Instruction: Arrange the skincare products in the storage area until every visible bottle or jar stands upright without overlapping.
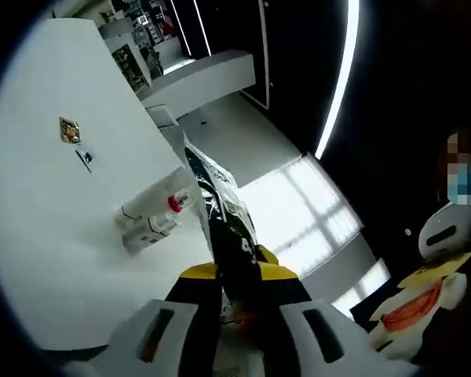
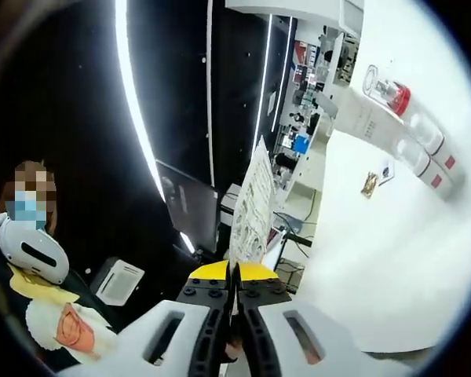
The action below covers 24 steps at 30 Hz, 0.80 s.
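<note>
- White skincare bottles lying side by side on a white table, one with a red cap, well beyond the fingertips and off to the left in the left gripper view; same bottles far up and right of the fingers in the right gripper view.
- Printed flat packet, dark with white and green markings, edge-on between the left gripper fingers, pressed together on it.
- Pale printed packet upright from the right gripper, yellow-tipped fingers closed on its lower edge.
- Small gold square on the table past the bottles.
- Person in yellow left of the right fingers.
- Lit strip on a dark wall beyond.
</note>
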### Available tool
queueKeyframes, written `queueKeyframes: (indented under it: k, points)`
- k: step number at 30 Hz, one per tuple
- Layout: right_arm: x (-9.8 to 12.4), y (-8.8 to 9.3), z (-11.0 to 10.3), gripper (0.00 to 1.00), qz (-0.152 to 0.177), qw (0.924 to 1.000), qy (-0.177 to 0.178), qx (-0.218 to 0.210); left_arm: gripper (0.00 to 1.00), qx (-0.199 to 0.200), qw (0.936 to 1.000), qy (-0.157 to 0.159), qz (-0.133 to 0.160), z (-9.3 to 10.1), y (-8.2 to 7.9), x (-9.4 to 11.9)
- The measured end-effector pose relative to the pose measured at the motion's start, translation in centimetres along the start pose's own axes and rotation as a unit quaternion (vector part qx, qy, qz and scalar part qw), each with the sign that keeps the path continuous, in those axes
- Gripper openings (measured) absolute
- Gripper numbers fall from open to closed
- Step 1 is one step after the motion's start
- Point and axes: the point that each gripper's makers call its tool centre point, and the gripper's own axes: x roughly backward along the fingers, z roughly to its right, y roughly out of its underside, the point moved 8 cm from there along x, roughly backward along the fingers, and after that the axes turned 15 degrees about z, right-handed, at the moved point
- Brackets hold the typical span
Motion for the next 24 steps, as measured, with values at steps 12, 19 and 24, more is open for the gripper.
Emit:
queueKeyframes:
  k: [12,19,24]
  points:
    - [-0.3,0.3,2.7,0.04,-0.024,0.9969,0.068,0.031,0.0,0.027,0.999,-0.025,0.026,-1.8,-0.4,-0.4]
    - [-0.3,0.0,2.9,0.06,-0.021,0.9939,0.039,0.101,0.0,0.038,0.9984,-0.035,0.024,-2.7,-0.3,-0.8]
    - [-0.2,-0.4,3.5,0.11,-0.039,0.9865,0.032,0.156,0.0,0.045,0.9977,-0.043,0.025,-3.3,-0.4,-1.3]
